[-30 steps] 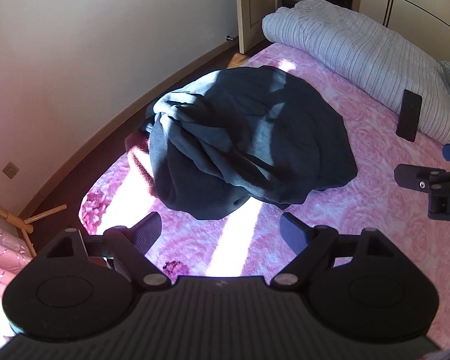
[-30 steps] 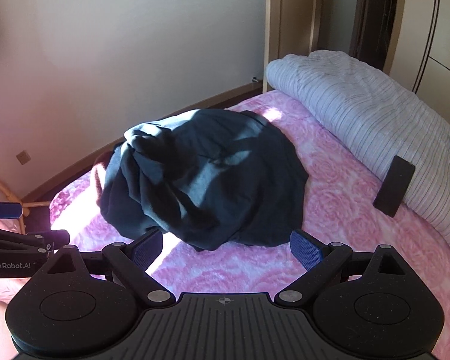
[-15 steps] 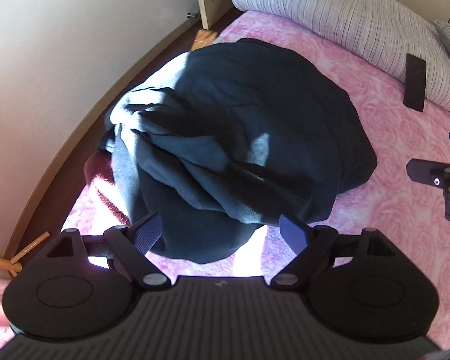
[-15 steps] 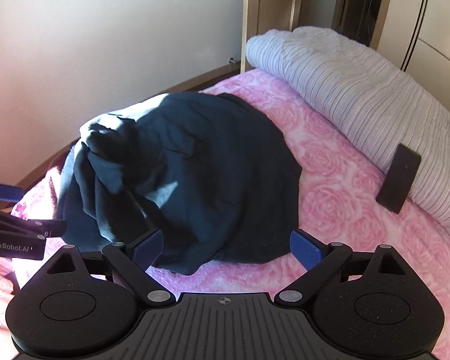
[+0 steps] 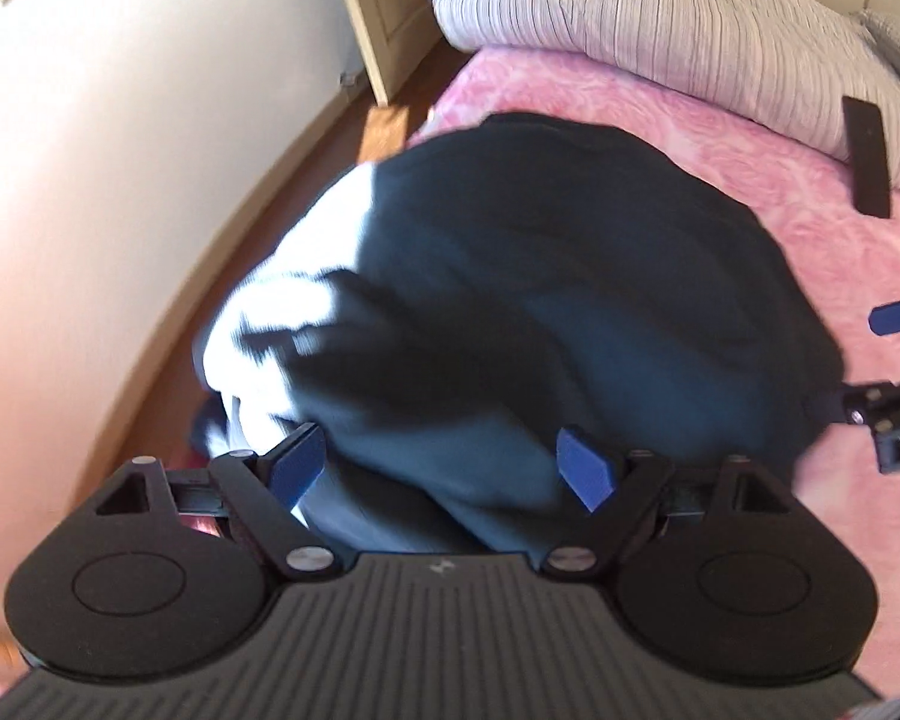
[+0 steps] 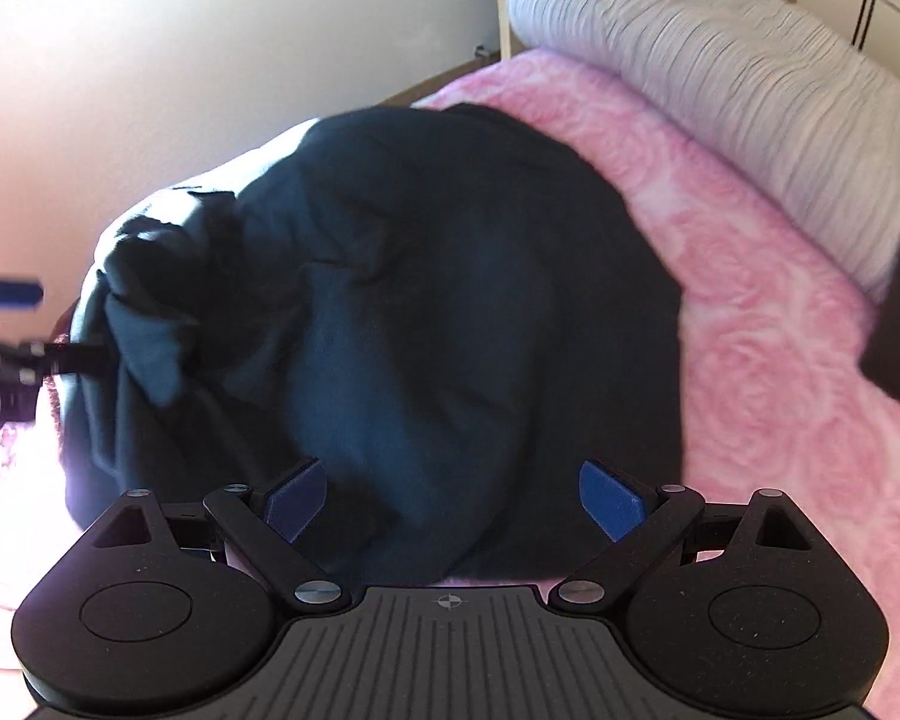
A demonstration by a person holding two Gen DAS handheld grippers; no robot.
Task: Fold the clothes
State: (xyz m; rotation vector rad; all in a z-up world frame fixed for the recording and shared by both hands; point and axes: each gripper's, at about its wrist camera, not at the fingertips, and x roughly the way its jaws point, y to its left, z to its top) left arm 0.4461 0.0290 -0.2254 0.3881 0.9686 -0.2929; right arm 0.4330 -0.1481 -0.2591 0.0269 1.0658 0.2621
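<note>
Sunlit bedroom walls and a wooden door frame back a bed dressed in a pink rose-patterned cover (image 6: 768,324), which fills most of both wrist views. Along its far side lies one rolled grey striped duvet (image 6: 720,60), with one flat dark slab (image 5: 865,156), perhaps a phone or remote, leaning against it. One dark blue garment (image 6: 450,300) sits crumpled in a mound on the cover near the bed's wall-side edge, bunched into thick folds at its left and smoother toward its right; part of it is washed white by sun. No second garment is clearly visible, though a reddish scrap shows under the left edge and is too small to identify. Two grippers are present. The left gripper (image 5: 444,471) has its jaws spread wide and empty, with the mound directly ahead and its near hem lying between the blue pads. The right gripper (image 6: 453,495) is likewise spread and holding nothing, the garment's near right hem just in front of it. The heap's long axis runs roughly left to right across both views, so each claw faces its own end: left nearer the bunched folds, right nearer the smooth edge. Folding has not begun; the likely next step is pinching the near hem to spread the cloth.
</note>
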